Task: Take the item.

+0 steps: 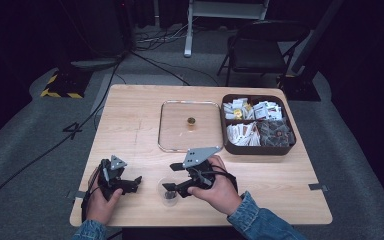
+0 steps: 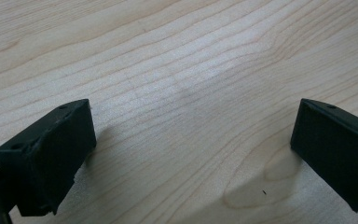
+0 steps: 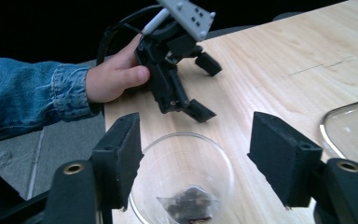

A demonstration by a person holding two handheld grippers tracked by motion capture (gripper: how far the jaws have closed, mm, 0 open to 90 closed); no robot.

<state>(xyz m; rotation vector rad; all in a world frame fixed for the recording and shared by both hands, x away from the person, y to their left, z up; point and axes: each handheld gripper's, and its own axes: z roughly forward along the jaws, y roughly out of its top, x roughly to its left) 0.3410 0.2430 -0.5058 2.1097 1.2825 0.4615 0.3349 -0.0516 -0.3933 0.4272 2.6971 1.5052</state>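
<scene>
A small clear glass bowl [image 1: 168, 192] [image 3: 182, 172] stands near the table's front edge, with a dark sachet [image 3: 186, 205] lying in its bottom. My right gripper [image 1: 172, 189] [image 3: 198, 144] hovers just over the bowl, open, its jaws wide apart on either side of the rim and nothing pressed between them. To the left, my left gripper [image 1: 132, 182] [image 2: 191, 140] [image 3: 200, 88] rests low over bare wood, open and empty.
A clear glass tray [image 1: 170, 140] [image 3: 349, 130] lies at the table's middle with a small gold item [image 1: 191, 121] on it. A brown divided box [image 1: 255, 148] of several sachets sits to its right. A folding chair [image 1: 260, 50] stands beyond the table.
</scene>
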